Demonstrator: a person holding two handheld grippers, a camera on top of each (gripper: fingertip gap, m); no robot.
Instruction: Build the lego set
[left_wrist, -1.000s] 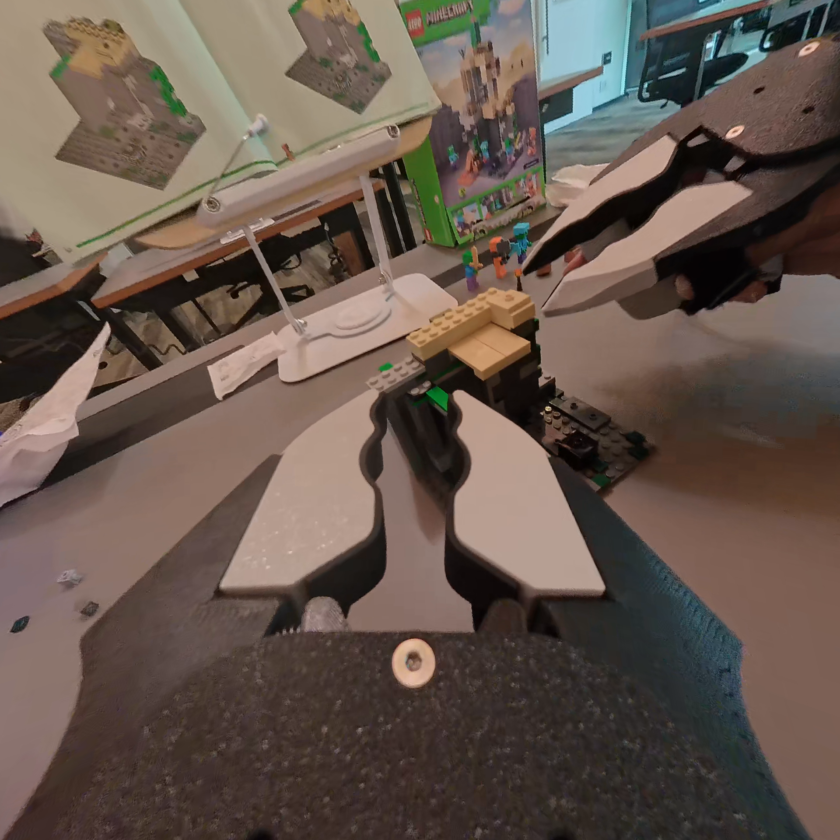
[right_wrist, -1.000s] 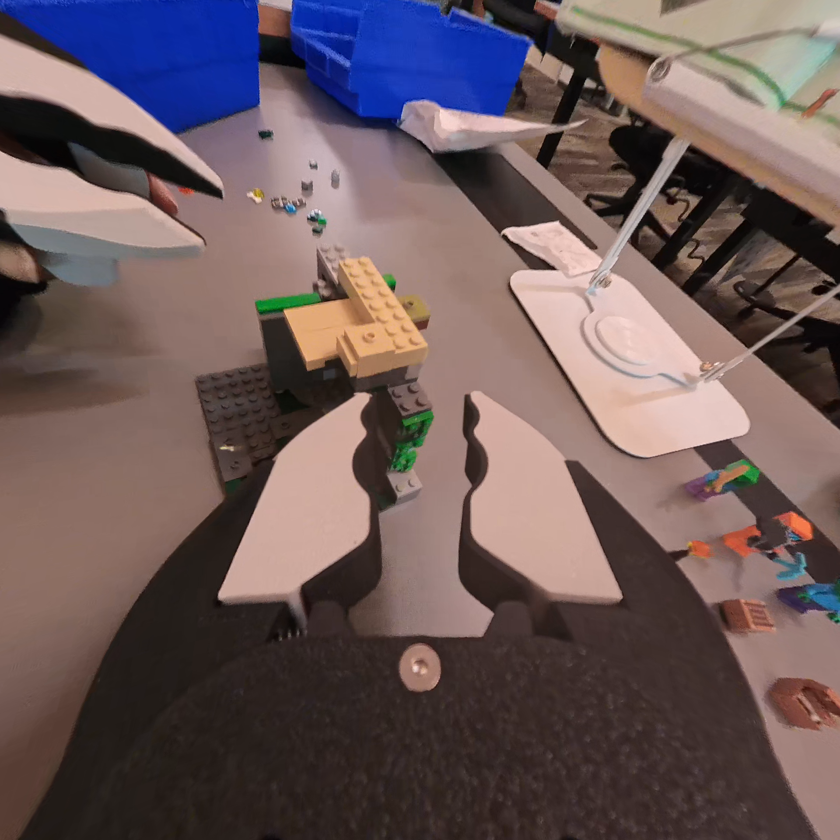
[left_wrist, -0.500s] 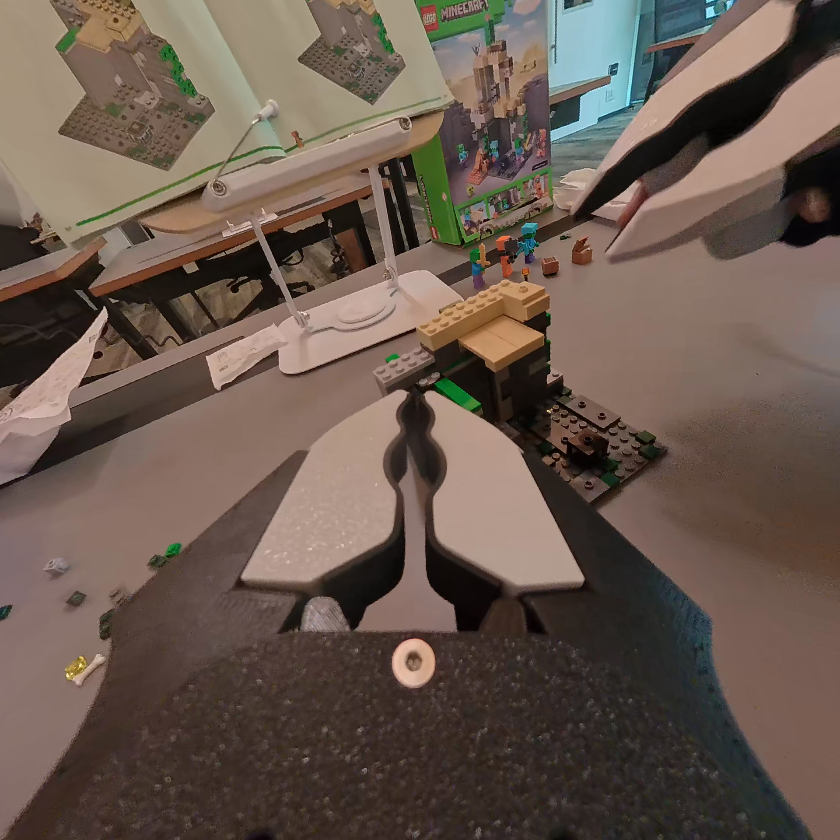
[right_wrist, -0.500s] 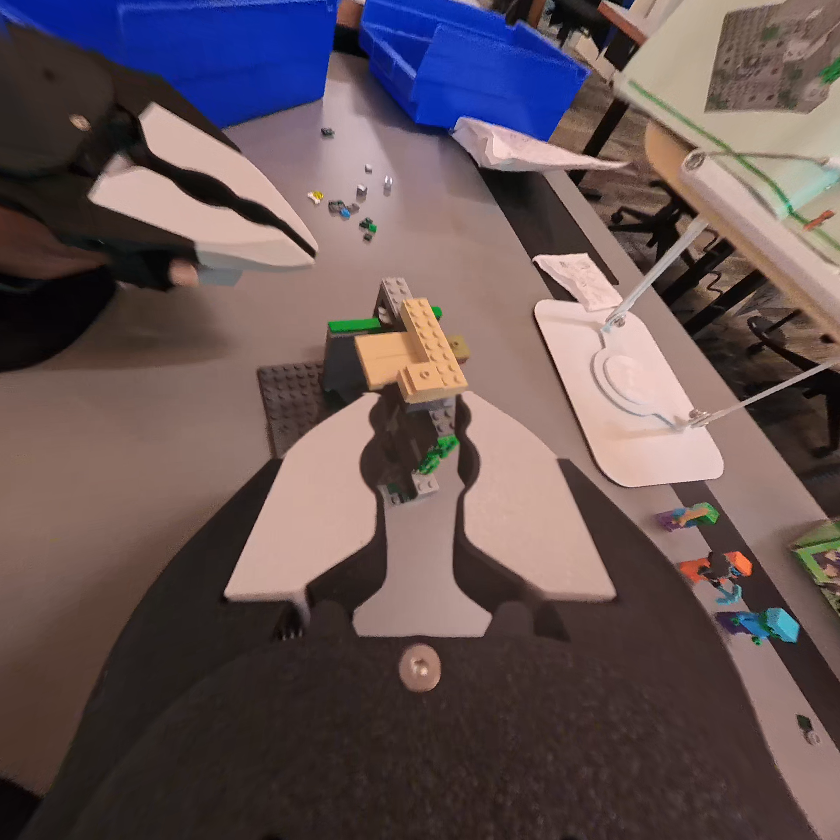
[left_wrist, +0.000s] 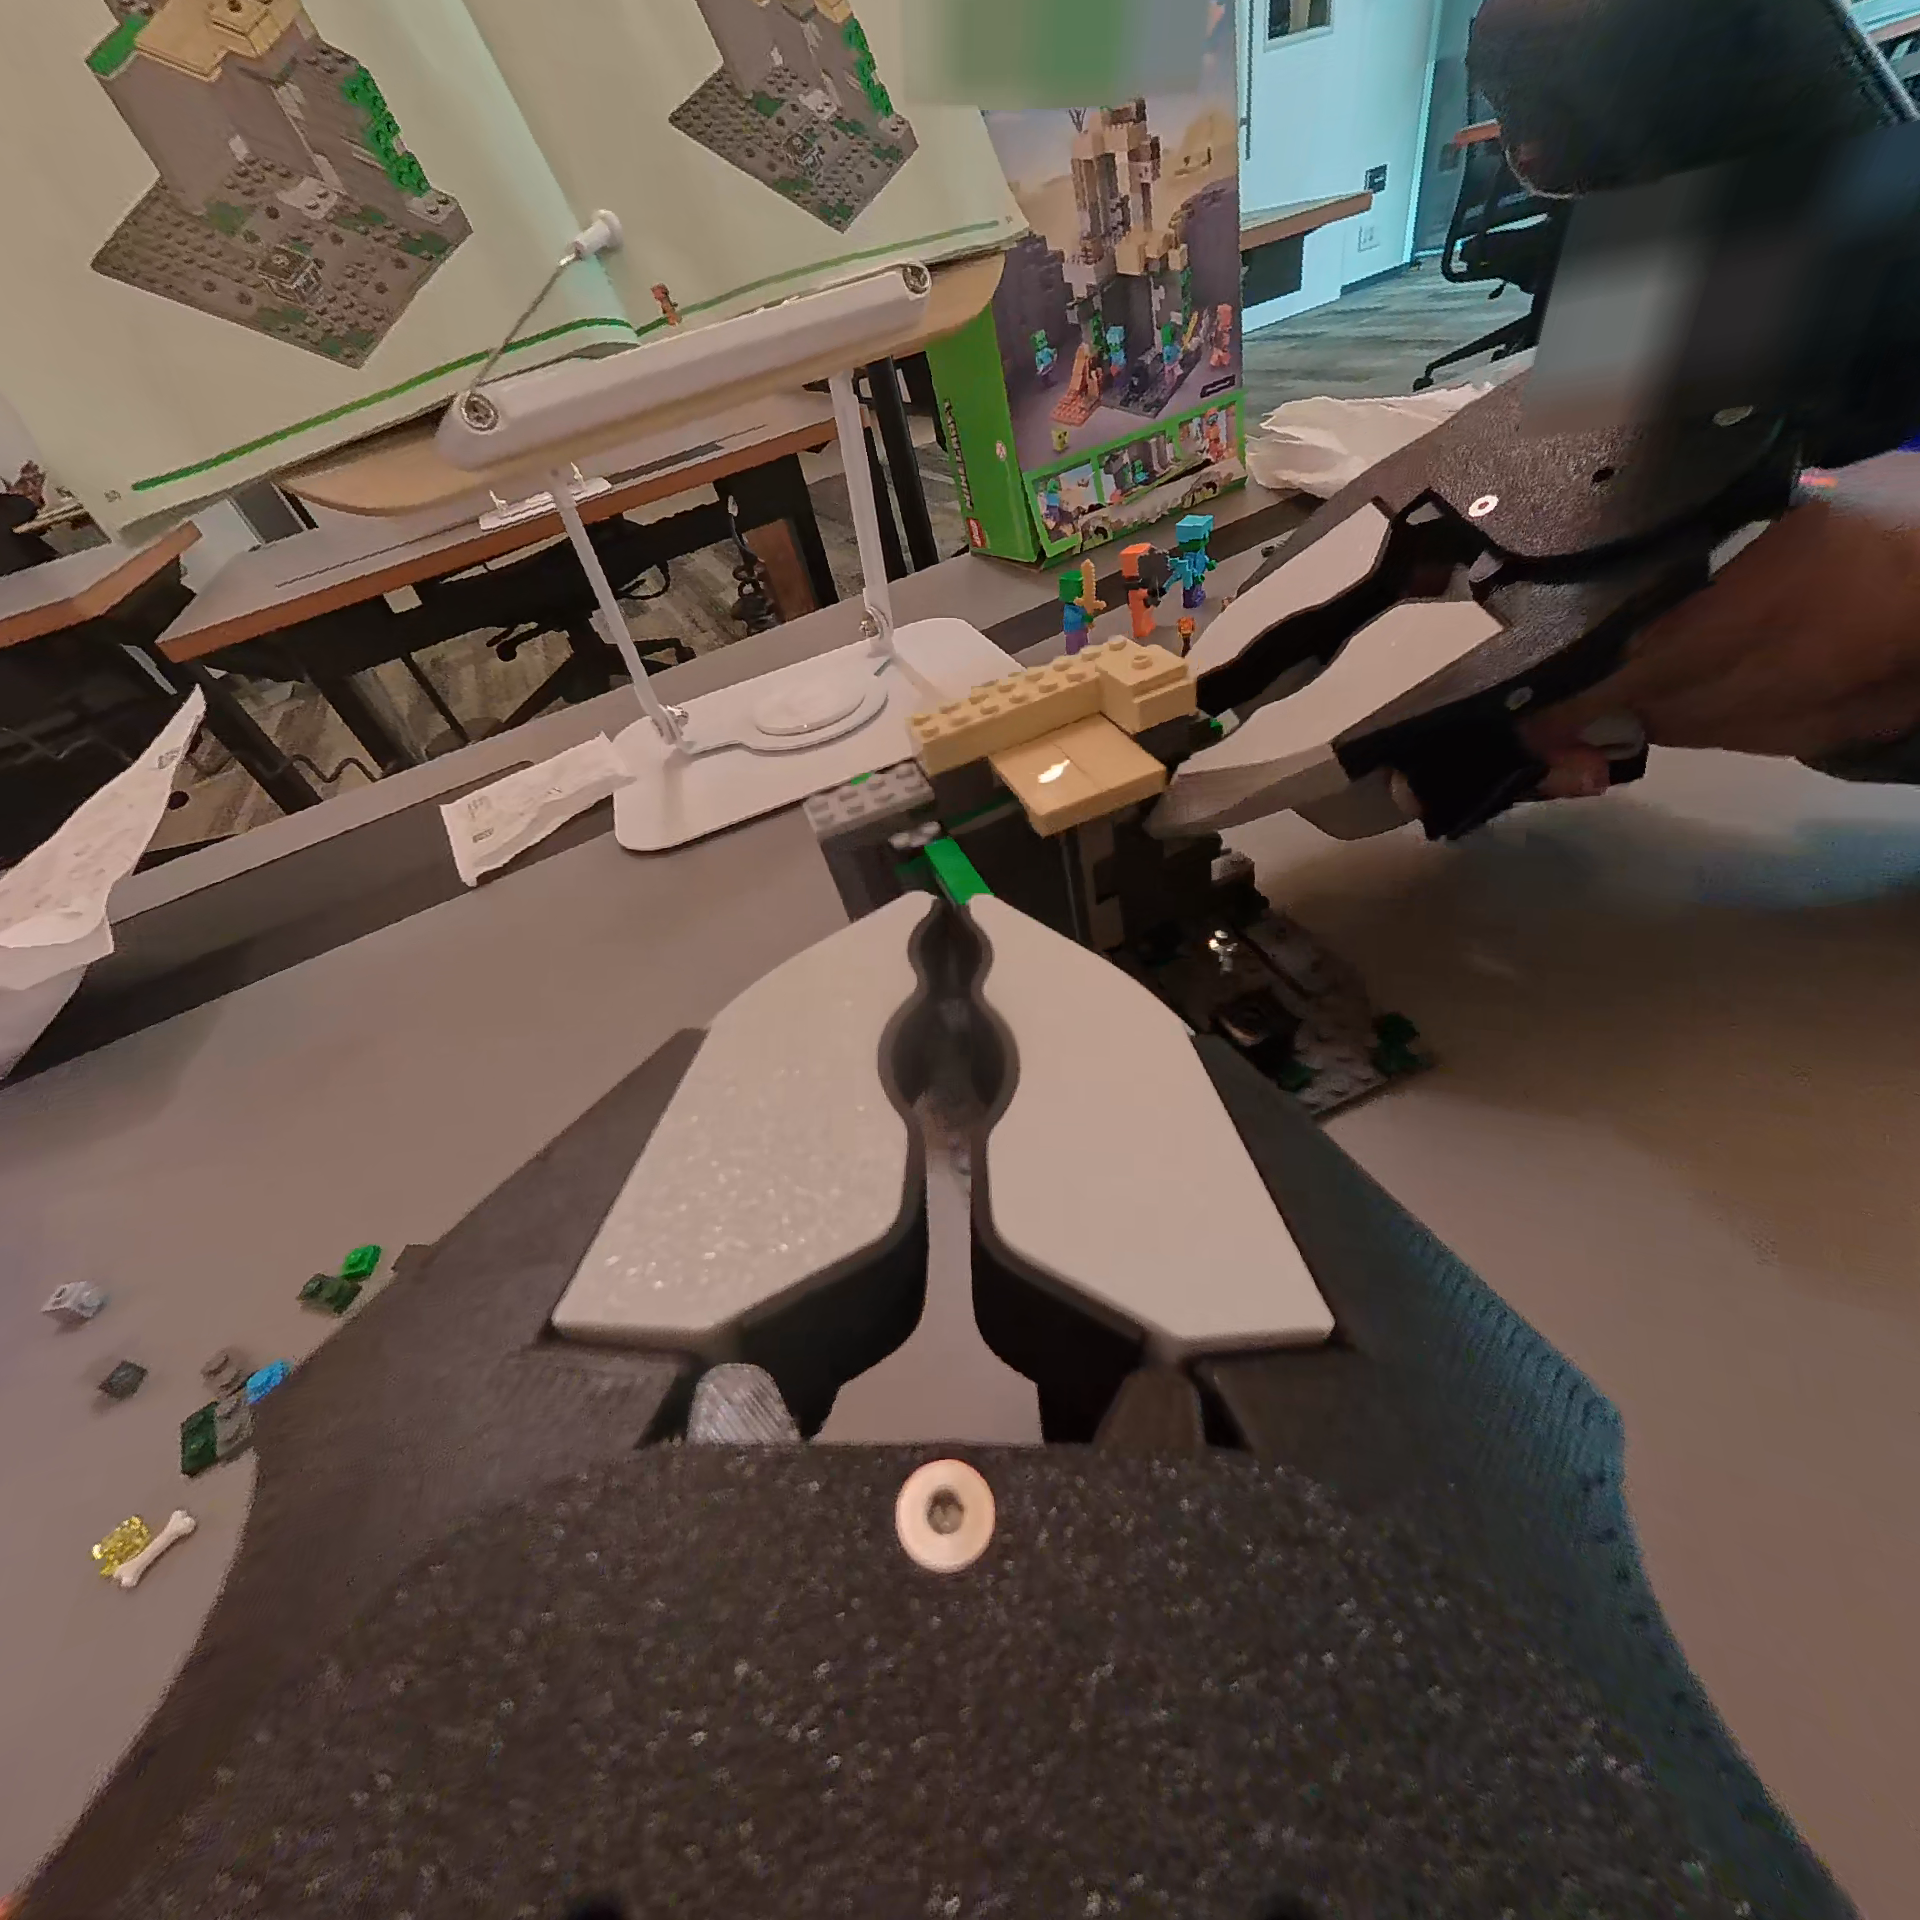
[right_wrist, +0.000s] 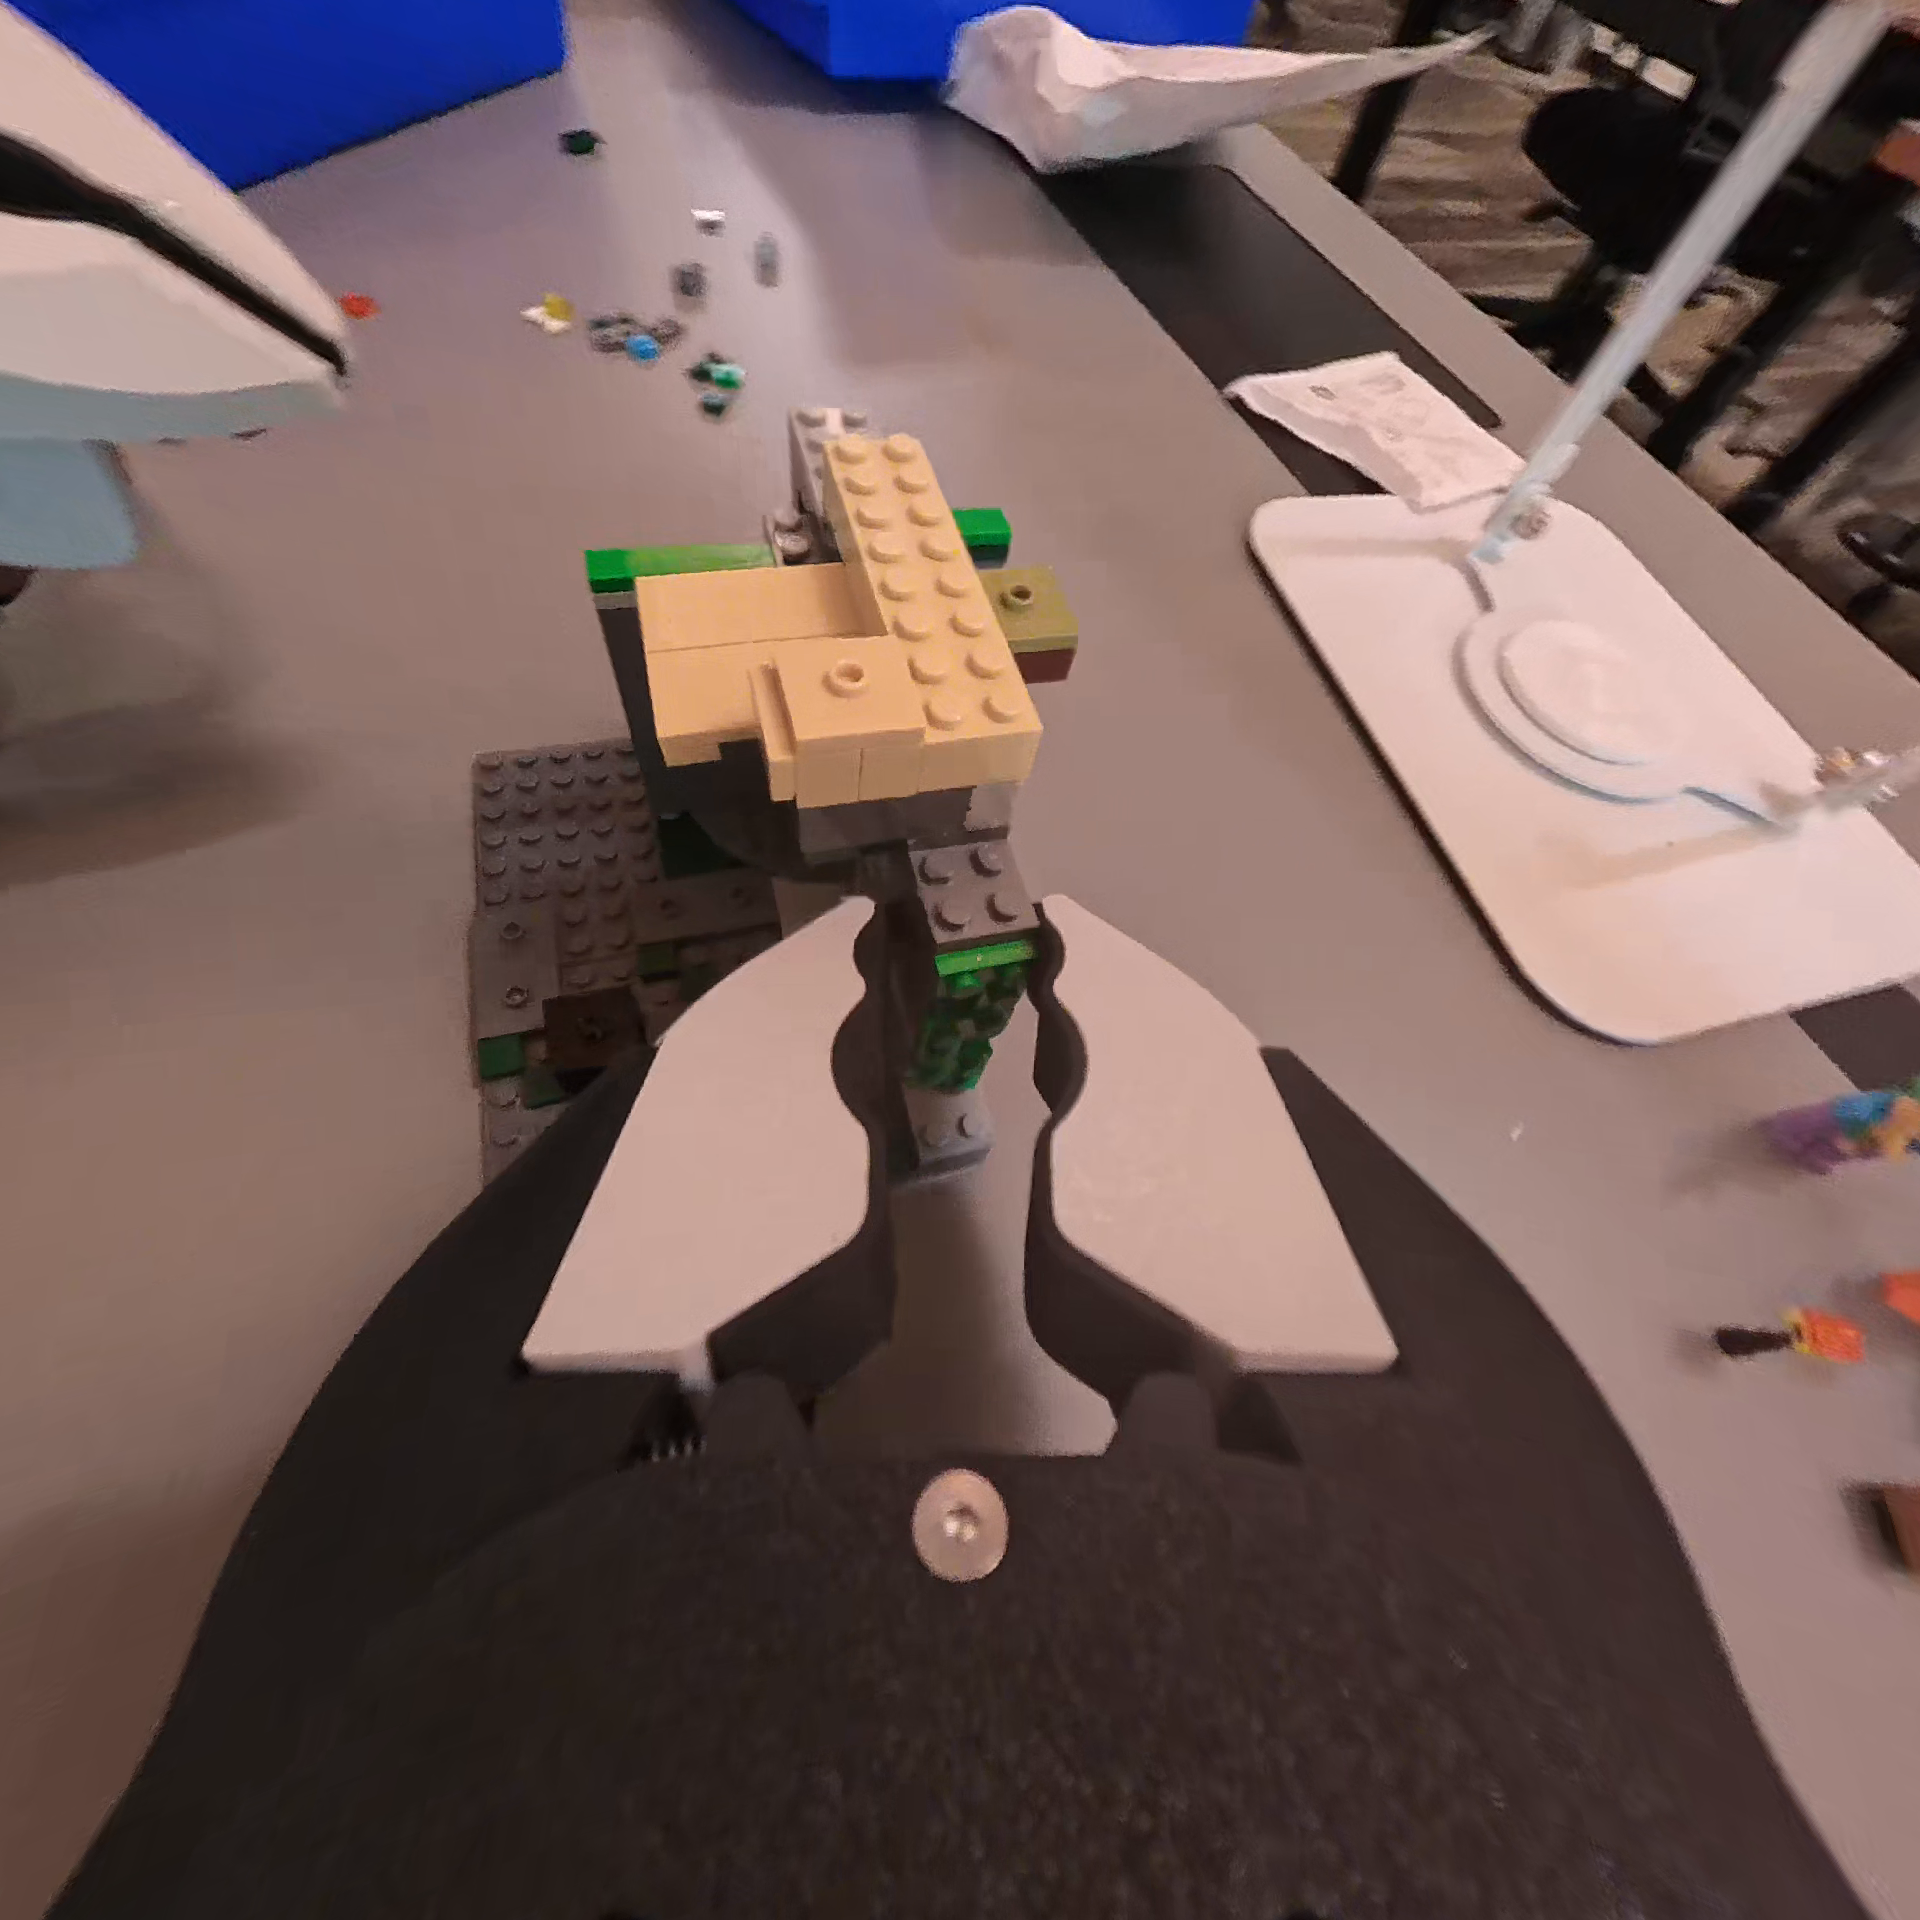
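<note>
Light, stiff, easily knocked apart lego build (right_wrist: 831, 665) mid-table; best gripped low. Right claw (right_wrist: 956, 935) half-open around its green-grey column; left claw (left_wrist: 951, 914) closed, empty.

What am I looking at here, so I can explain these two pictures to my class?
A person holds a hand-operated claw in each hand; no robot is involved. Each picture comes from a camera riding on one claw, looking along its fingers. The left claw is shut, with nothing clearly in it. The right claw stands open around a grey-green column of the half-built Lego model on the grey table. Loose pieces, small figures, the set's box and a white stand holding instruction pages lie around.
</note>
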